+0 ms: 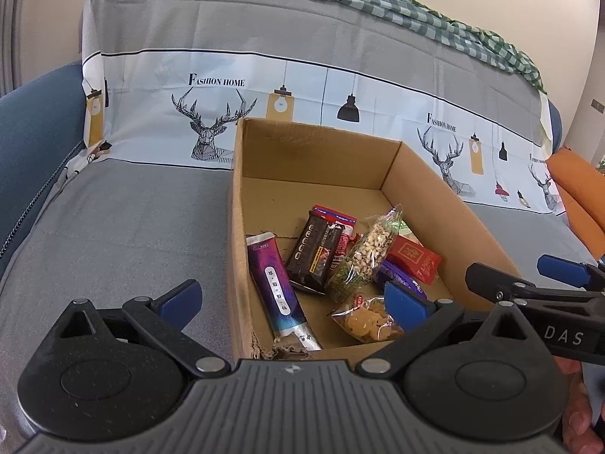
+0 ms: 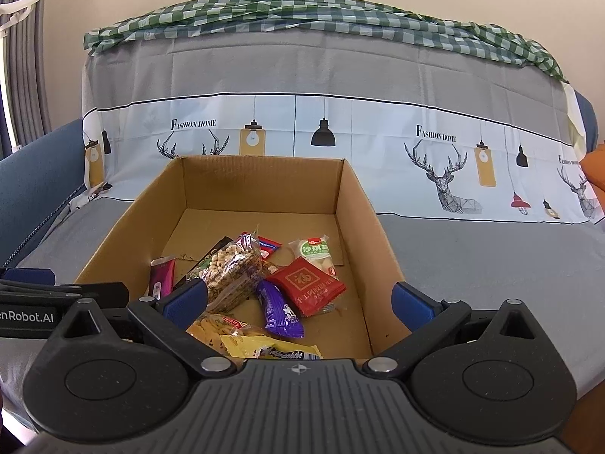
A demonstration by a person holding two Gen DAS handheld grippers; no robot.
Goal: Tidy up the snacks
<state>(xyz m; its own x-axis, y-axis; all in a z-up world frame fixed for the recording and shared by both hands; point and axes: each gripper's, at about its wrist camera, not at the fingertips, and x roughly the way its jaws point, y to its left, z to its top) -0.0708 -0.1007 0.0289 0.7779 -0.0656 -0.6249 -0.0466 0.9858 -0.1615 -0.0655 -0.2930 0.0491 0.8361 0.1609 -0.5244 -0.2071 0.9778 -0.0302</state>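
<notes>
your left gripper [image 1: 291, 302] and right gripper [image 2: 298, 302] both hang spread wide and empty over the near end of the cardboard box [image 2: 355, 196], where the snacks [image 2: 306, 287] lie piled just below them.

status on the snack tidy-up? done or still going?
Looks near done: the snacks, like the red packet and purple tube, lie inside the cardboard box. Left gripper and right gripper are open, holding nothing. No loose snacks show on the grey cover.
</notes>
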